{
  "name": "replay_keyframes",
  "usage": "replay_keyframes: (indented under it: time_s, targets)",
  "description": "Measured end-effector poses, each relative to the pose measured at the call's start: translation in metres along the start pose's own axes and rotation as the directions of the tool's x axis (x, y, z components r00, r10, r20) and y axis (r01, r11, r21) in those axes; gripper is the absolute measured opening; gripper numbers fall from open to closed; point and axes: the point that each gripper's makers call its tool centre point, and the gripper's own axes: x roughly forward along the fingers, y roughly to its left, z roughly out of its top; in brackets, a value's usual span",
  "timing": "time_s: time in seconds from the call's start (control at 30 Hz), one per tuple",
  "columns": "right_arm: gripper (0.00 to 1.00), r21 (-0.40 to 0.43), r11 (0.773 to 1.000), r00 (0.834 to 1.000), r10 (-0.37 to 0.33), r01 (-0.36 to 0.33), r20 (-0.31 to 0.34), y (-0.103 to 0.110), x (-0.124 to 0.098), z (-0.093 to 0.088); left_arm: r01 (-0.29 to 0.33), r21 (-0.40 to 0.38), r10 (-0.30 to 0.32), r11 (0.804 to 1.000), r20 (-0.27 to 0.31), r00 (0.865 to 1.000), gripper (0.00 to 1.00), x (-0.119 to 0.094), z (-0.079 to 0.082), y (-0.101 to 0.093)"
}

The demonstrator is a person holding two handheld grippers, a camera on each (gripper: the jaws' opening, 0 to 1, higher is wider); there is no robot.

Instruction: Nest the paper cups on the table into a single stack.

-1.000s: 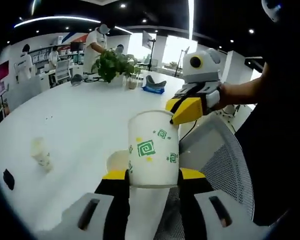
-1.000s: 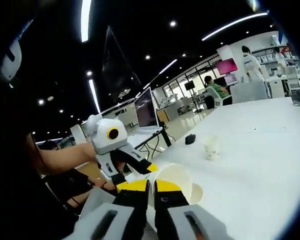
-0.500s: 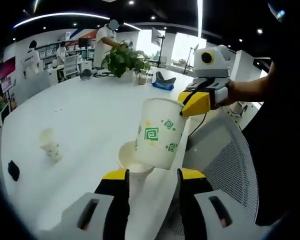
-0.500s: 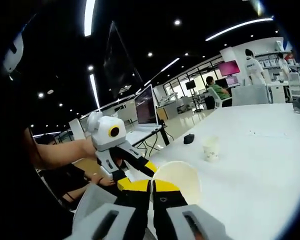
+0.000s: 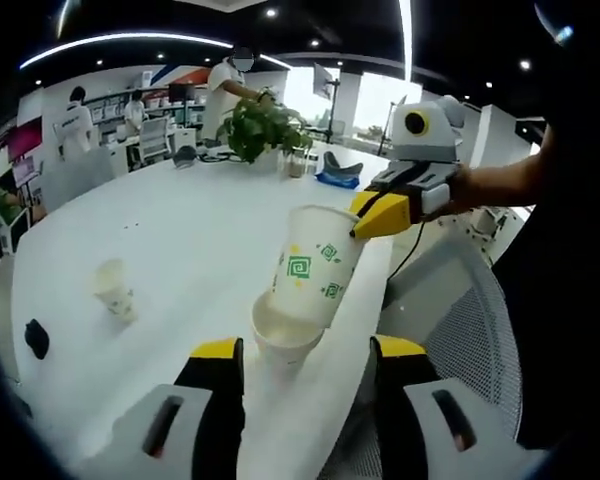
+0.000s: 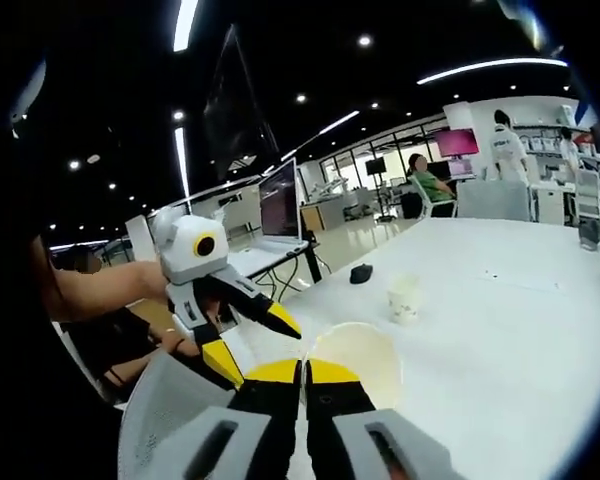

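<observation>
Now right tongs (image 5: 372,215) pinching rim of patterned cup (image 5: 313,265), tilting it into plain cup (image 5: 283,340) standing on counter (image 5: 180,240). Left tongs (image 5: 302,362) spreading wide, holding nothing. Third cup (image 5: 113,290) waiting well apart, not yet stacked.

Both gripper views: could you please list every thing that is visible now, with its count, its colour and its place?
White paper cup with green square prints: one, tilted, rim pinched by the right gripper, bottom in the plain cup.
Plain white paper cup: one, standing near the table edge.
Small printed paper cup: one, standing apart on the table.
White table: one.
Black computer mouse: one, on the table.
Green potted plant: one, far end.
Grey mesh chair: one, beside the table.
Left gripper: yellow-tipped, open.
Right gripper: shut on the printed cup.
</observation>
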Motion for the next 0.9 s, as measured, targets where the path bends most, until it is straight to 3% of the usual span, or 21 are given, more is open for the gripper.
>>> replay_keyframes:
  time_s: [0.33, 0.4, 0.67, 0.9]
  targets:
    - [0.00, -0.119, 0.993, 0.994, -0.006, -0.007, -0.106, -0.004, 0.009, -0.008, -0.095, -0.023, 0.096, 0.995, 0.044, 0.994, 0.66, -0.003, -0.004, 0.005]
    - [0.00, -0.172, 0.985, 0.989, -0.017, -0.009, -0.148, -0.005, 0.012, -0.013, -0.110, -0.030, 0.111, 0.993, 0.059, 0.992, 0.68, -0.004, -0.004, 0.003]
    - [0.00, -0.240, 0.969, 0.972, -0.002, -0.056, -0.236, 0.001, 0.028, -0.023, -0.126, -0.029, 0.127, 0.992, 0.054, 0.990, 0.76, -0.007, -0.020, -0.005]
    - [0.00, -0.273, 0.956, 0.954, 0.023, -0.108, -0.297, 0.006, 0.040, -0.034, -0.153, -0.062, 0.158, 0.986, 0.092, 0.983, 0.82, -0.013, -0.019, -0.003]
